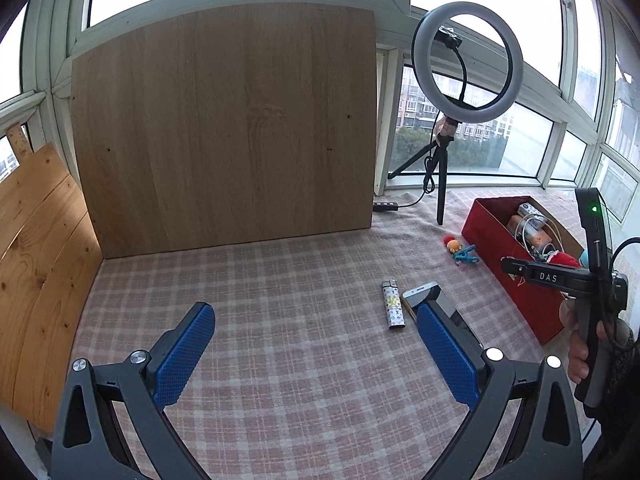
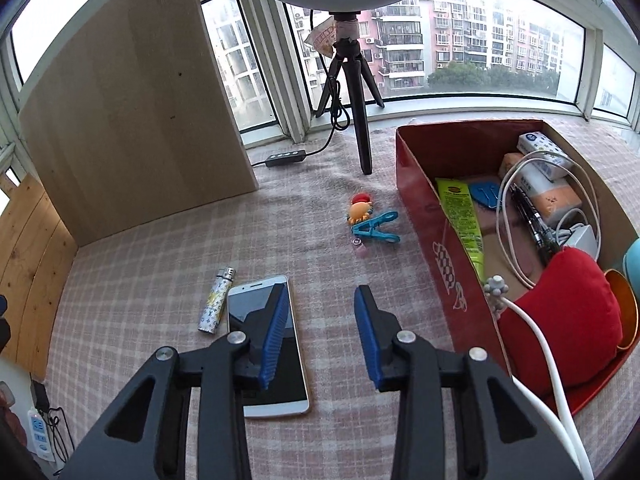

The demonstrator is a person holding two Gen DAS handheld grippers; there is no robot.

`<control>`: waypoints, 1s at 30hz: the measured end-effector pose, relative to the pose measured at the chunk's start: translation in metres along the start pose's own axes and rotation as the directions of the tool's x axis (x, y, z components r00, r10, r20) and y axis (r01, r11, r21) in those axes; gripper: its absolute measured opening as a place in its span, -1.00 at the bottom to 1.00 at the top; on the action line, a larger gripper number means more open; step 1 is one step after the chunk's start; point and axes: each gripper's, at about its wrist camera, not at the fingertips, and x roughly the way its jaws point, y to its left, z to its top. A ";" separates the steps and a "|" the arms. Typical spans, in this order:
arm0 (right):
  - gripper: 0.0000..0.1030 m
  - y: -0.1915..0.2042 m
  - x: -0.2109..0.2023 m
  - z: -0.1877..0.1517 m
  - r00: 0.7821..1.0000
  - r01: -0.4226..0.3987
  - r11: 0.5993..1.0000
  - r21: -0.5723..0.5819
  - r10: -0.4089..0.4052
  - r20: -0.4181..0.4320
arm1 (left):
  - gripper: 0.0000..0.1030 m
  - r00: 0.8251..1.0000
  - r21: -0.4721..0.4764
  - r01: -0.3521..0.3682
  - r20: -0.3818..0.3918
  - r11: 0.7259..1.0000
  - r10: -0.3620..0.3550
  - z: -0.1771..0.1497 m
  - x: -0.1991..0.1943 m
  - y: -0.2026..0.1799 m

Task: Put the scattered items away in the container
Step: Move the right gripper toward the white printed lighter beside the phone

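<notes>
Right gripper (image 2: 322,300) jaws part-open, empty, above phone (image 2: 256,300).

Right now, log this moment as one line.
left gripper: open, empty | right gripper: open, above phone edge | lighter, clip: on cloth | red box: part filled

Counter under a pink-and-white checked cloth, with loose items and a red box on it.

The counter (image 2: 160,248) carries a patterned lighter (image 2: 216,300) just beside a white-and-gold phone (image 2: 266,344) lying face up. Farther back lie a blue clothes peg (image 2: 376,229) touching a small orange-and-red toy (image 2: 359,208). The red box (image 2: 436,248) stands to the right. At the back stand a tripod (image 2: 362,120), its cable remote (image 2: 286,158), and an upright wooden board (image 2: 136,120).
</notes>
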 end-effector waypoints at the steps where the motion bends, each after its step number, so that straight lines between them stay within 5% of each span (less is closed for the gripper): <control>1: -0.34 0.000 0.003 0.000 1.000 -0.001 1.000 -0.005 0.001 0.000 | 0.97 1.000 -0.002 0.004 -0.009 1.000 -0.004 -0.001 0.004 0.000; 19: -0.35 0.077 0.055 -0.010 0.981 -0.167 0.975 -0.144 0.150 -0.122 | 0.97 0.995 -0.037 -0.002 -0.098 0.999 -0.001 -0.020 0.040 0.023; 30: -0.64 0.115 0.135 0.002 0.940 -0.182 0.948 -0.262 0.090 -0.330 | 0.97 0.995 -0.088 -0.016 -0.096 0.996 0.008 -0.028 0.039 0.043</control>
